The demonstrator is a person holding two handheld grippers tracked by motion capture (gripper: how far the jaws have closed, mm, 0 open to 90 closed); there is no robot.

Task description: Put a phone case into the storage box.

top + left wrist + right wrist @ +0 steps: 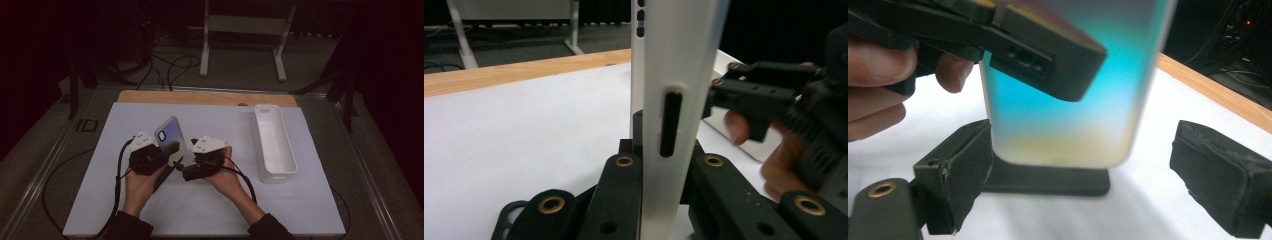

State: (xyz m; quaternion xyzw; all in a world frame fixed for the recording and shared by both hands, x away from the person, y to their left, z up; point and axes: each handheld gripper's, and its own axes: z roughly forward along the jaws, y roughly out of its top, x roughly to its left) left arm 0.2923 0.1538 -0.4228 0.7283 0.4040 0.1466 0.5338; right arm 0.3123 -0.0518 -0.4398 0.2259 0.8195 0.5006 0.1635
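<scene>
While left claw [167, 150] clamps phone case [170, 135] upright, right claw [1098, 185] gapes wide beside it.

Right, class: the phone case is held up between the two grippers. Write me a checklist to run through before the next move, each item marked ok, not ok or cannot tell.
1. Left gripper clamped on the phone case: ok.
2. Right gripper jaws open, case between them, pads off it: ok.
3. Case upright, clear of the table: ok.
4. White tray has room: ok.
5. Grip firm enough not to slip: cannot tell.
</scene>
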